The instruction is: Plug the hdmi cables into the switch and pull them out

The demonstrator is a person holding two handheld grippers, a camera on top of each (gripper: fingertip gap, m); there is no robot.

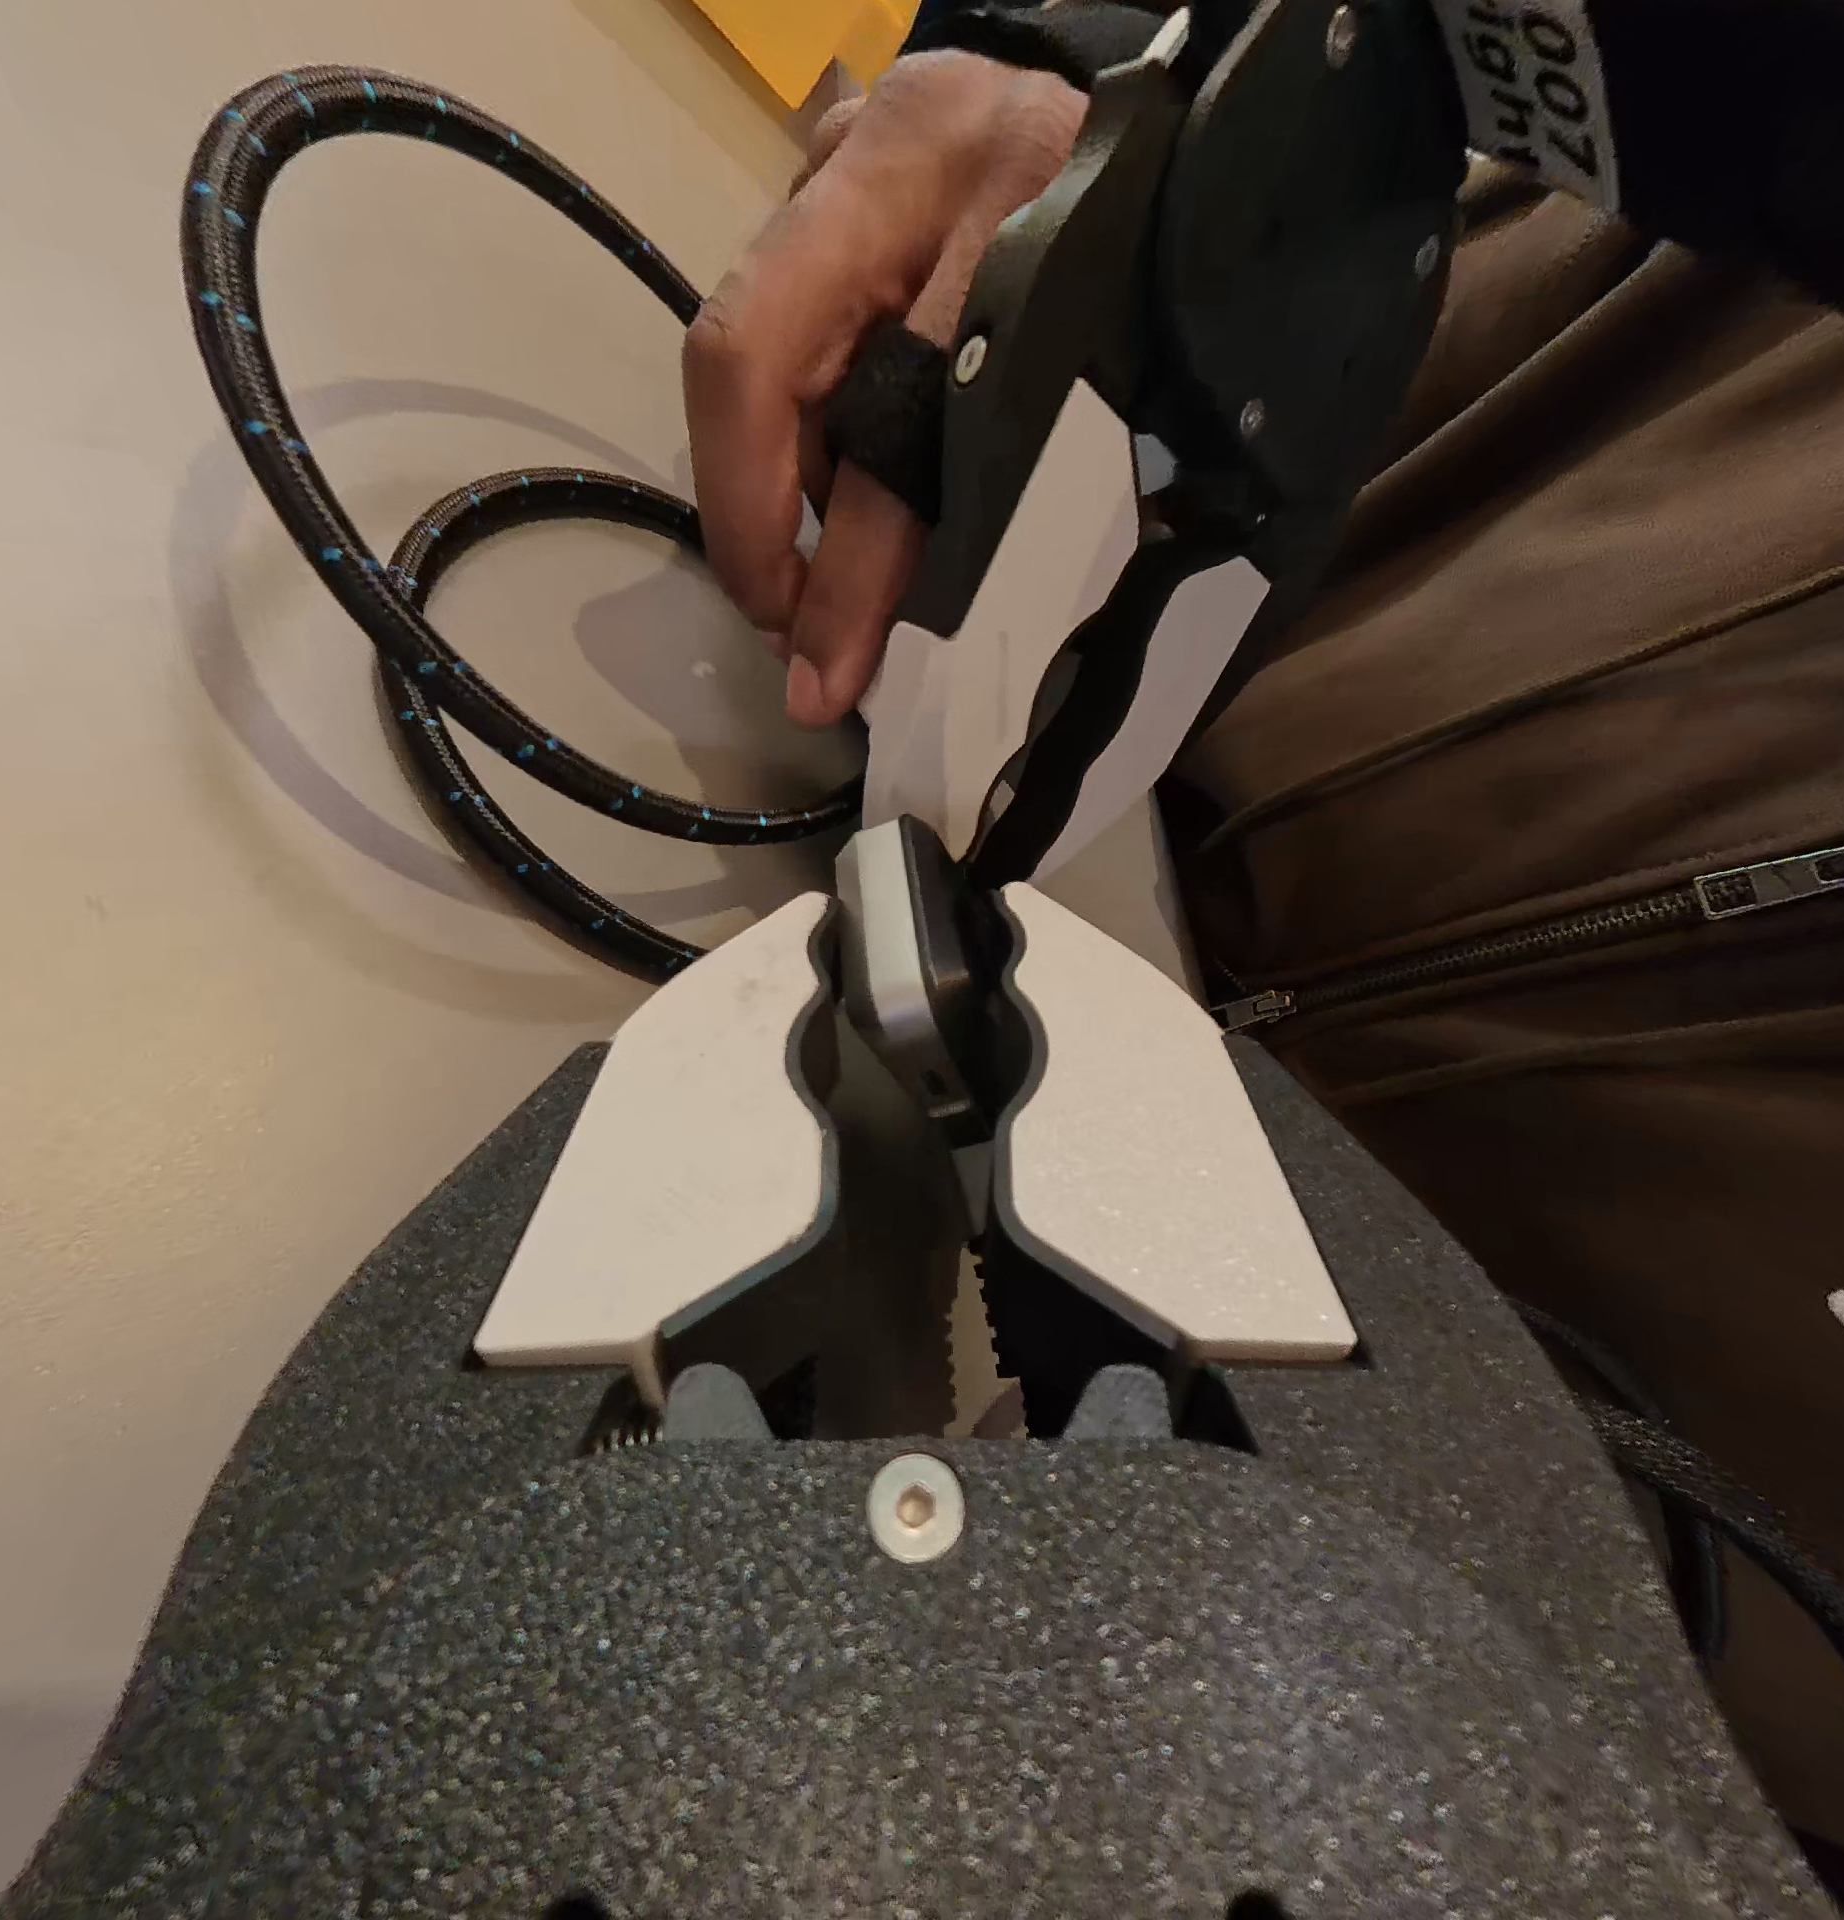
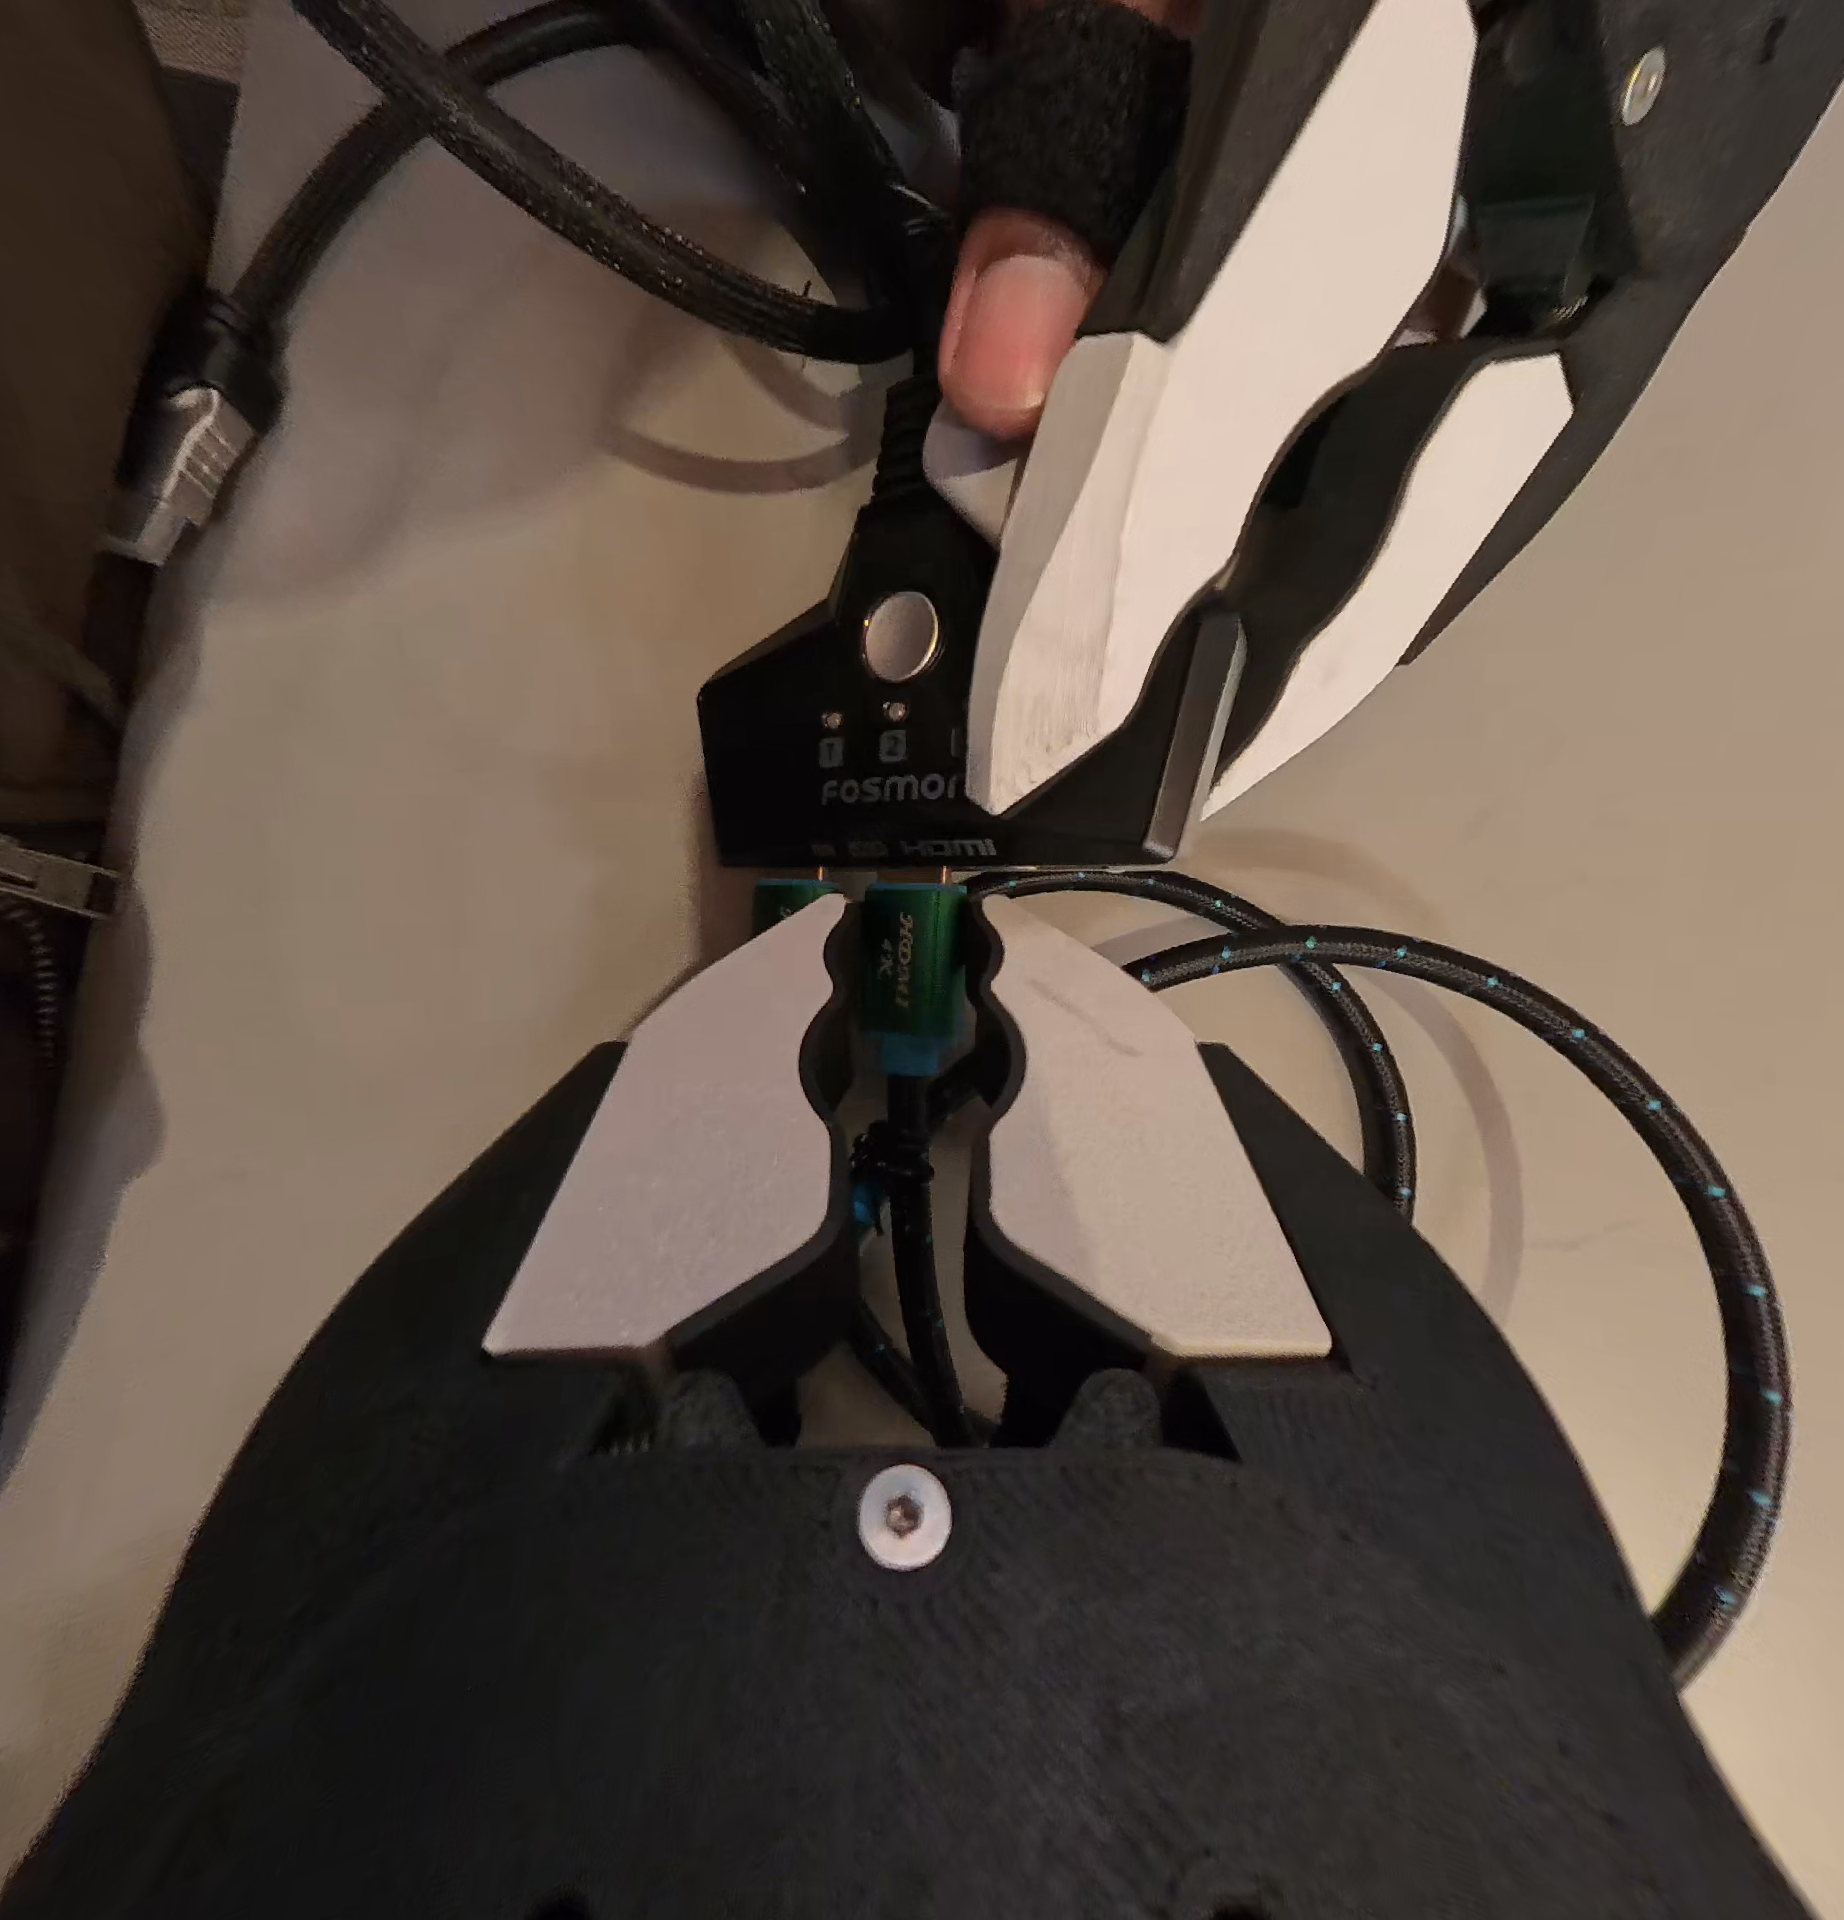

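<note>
Both pairs of jaws were clamped on something. On the left gripper [image 1: 913, 951] they pinched the edge of a flat black box [image 2: 845, 727], with its grey side showing between the white fingers [image 1: 731, 1091]. On the right gripper [image 2: 910, 971] they squeezed a green plug [image 2: 905, 977], and the plug's metal tip was at the near edge of the box. A second green plug [image 2: 788, 904] sat just left of that one, partly hidden behind the right gripper's finger [image 2: 689, 1143].

From the green plug a black cord with blue dots [image 2: 1520, 1039] looped away to the right of the box over the pale table [image 2: 430, 935]. More black cords [image 2: 585, 208] were piled past the far end of the box, and a silver plug [image 2: 185, 457] lay to its left. A thumb [image 2: 1001, 343] pressed near the box's far end. The left gripper's white finger [image 2: 1094, 582] covered part of the box's top. A brown jacket [image 1: 1572, 831] with a zip was close to the box on the person's side.
</note>
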